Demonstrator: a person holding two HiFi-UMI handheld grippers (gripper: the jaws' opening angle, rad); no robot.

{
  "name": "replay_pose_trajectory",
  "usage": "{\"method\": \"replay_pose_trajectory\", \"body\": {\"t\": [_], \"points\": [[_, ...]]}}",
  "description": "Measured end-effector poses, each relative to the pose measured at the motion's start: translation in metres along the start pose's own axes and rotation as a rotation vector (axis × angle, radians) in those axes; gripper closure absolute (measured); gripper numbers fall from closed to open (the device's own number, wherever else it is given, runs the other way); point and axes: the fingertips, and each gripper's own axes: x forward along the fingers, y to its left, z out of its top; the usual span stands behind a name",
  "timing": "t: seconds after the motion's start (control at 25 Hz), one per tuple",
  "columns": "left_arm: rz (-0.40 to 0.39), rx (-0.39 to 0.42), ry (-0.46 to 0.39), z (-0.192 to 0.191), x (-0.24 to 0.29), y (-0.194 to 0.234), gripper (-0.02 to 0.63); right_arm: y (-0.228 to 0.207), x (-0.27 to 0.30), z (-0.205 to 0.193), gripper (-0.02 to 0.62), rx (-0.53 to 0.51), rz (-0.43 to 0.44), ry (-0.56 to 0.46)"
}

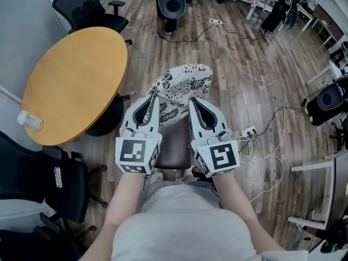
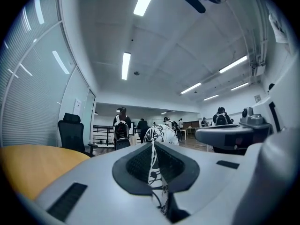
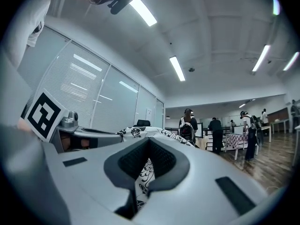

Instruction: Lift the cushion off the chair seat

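Fingers of left gripper (image 1: 153,98) and right gripper (image 1: 192,100) closed on cushion (image 1: 182,86) edge, above seat (image 1: 175,145). Raise both evenly; the thin fabric pinch may slip.

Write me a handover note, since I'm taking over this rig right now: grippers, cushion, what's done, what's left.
Left gripper: shut on the cushion, near edge pinched between its jaws.
Right gripper: shut on the cushion likewise.
Cushion: held tilted by both above the brown chair seat; looks clear of it.
Done: grip and lift.
Left: probably carry it aside and set it down.
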Motion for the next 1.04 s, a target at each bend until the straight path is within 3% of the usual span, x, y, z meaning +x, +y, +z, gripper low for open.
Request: {"method": "replay_pose_trajectory", "body": {"t": [0.8, 1.04], "points": [[0.011, 0.043, -0.061, 0.026, 0.009, -0.001, 0.594, -0.007, 0.005, 0.002, 0.571, -0.014, -0.018, 0.012], [0.025, 0.017, -0.071, 0.026, 0.005, 0.002, 0.592, -0.004, 0.000, 0.004, 0.571, -0.030, -0.011, -0.001]]}}
